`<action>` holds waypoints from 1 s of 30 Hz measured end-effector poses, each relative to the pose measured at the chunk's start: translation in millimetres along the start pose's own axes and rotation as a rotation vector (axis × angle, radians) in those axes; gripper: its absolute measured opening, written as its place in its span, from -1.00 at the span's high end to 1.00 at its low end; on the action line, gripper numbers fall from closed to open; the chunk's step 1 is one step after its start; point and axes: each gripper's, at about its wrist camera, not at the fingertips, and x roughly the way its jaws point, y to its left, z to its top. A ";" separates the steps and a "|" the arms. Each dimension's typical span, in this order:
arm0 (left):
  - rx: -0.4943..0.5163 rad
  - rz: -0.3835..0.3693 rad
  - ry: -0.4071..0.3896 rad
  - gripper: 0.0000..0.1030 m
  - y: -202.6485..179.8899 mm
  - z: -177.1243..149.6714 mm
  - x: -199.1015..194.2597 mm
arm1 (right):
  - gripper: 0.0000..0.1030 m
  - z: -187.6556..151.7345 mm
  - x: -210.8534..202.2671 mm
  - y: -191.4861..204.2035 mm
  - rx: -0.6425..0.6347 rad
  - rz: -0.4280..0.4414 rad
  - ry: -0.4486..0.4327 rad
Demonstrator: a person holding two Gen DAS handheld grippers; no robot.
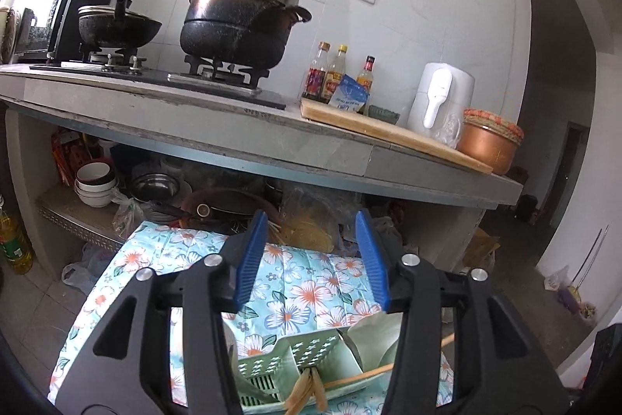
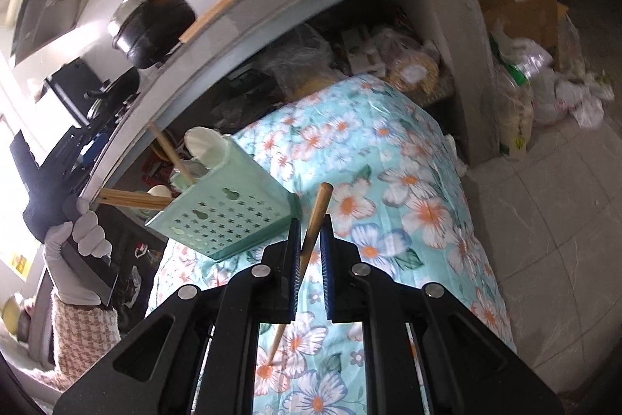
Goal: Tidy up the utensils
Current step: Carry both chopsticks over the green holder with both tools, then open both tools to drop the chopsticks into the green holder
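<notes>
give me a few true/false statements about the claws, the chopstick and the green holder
1. The right claw is shut on a chopstick. True.
2. The left claw grips a spoon. False: it is open and holds nothing.
3. The green holder stands on a floral cloth. True.
4. The holder is empty. False: chopsticks and other utensils already stick out of it.
5. The big pot sits on the floor. False: it sits on the stove.

The holder [image 2: 229,216] stands on the cloth [image 2: 388,181]. A chopstick [image 2: 311,240] lies at its 4 o'clock; the counter [image 1: 272,139] is at 12 o'clock behind.
</notes>
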 end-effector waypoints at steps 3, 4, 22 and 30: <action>-0.006 -0.004 -0.006 -0.13 6.8 -1.7 -18.5 | 0.86 10.2 -6.4 21.6 -0.075 0.025 -0.027; -0.010 -0.006 -0.003 -0.16 11.1 -3.6 -25.6 | 0.88 14.9 -9.2 29.7 -0.101 0.039 -0.038; -0.110 0.117 0.261 -0.37 102.8 -106.6 -107.6 | 0.88 105.2 -52.0 211.0 -0.594 0.261 -0.306; -0.034 0.089 0.325 -0.37 78.8 -132.3 -99.8 | 0.88 114.3 -1.3 251.9 -0.667 0.254 -0.312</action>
